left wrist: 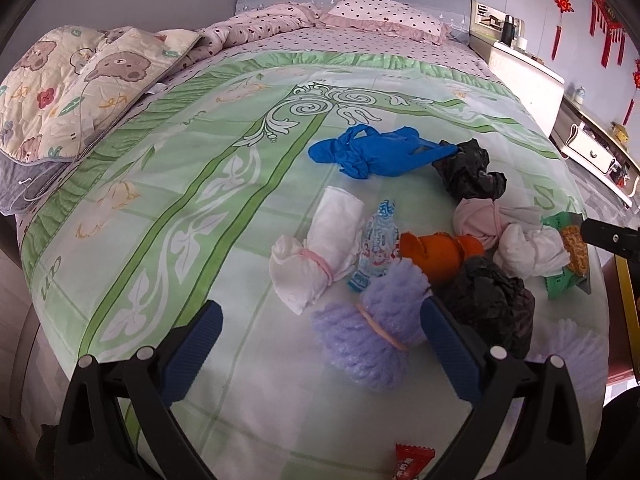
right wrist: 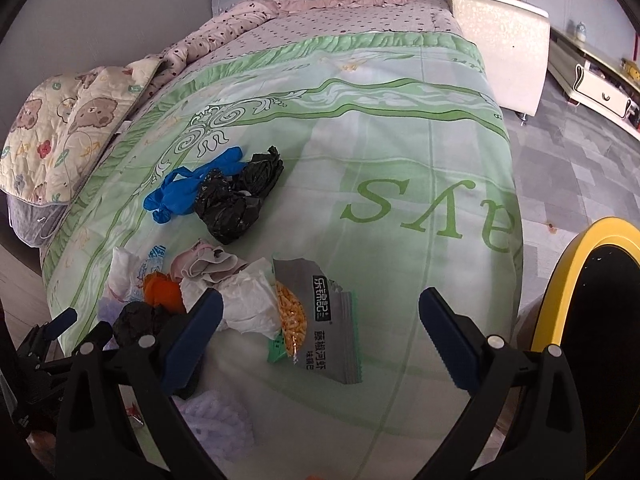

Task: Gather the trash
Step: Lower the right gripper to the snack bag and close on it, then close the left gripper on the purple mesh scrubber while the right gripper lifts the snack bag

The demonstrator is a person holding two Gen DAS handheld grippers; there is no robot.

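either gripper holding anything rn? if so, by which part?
Nothing held. Left gripper is open above the lavender bundle; right gripper is open over the snack bag, gripping neither.

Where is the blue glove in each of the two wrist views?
Left wrist view: the blue glove lies above centre on the green quilt, left of a crumpled black bag.
Right wrist view: the blue glove lies left of centre.
Shared landmark: that black bag, touching the glove's right end.
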